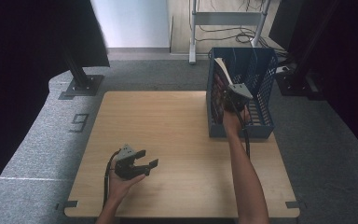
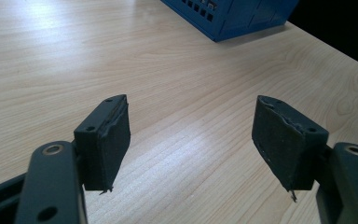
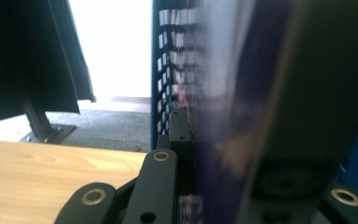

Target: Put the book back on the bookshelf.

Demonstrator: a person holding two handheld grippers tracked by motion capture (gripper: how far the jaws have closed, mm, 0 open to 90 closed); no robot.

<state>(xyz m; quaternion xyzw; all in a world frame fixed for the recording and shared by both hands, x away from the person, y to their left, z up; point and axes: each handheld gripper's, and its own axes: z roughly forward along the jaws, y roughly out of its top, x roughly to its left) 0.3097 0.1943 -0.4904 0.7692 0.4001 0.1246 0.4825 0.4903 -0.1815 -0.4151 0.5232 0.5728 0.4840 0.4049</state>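
Fingers point(image 2: 105, 140) of left gripper point(image 1: 142, 164) spread wide, nothing between the pads, bare wood showing through the gap in the left gripper view. Held low over the near left part of the wooden table point(image 1: 168, 126), jaws aimed toward the far right, where a corner of the blue crate point(image 2: 233, 16) cuts in at the top of that view. Broad open tabletop ahead and to both sides of it; near edge close behind the hand, left edge a little way off.

Right gripper point(image 1: 228, 95) up at the blue crate point(image 1: 261, 84), reaching over its near wall, jaws pinching a book point(image 1: 221, 70) from both sides. Left pad point(image 3: 179, 128) pressed flat against the cover in the right gripper view; the other side blurred and too close to make out. Book point(image 3: 223, 93) standing on edge inside the crate's left part, tilted, long axis running up and away from the person, top corner rising above the rim. Close against the crate's left lattice wall; whether touching, cannot tell. More room to the book's right inside the crate.

Crate at the table's far right corner, its right wall near the table's right edge, grey carpet beyond.
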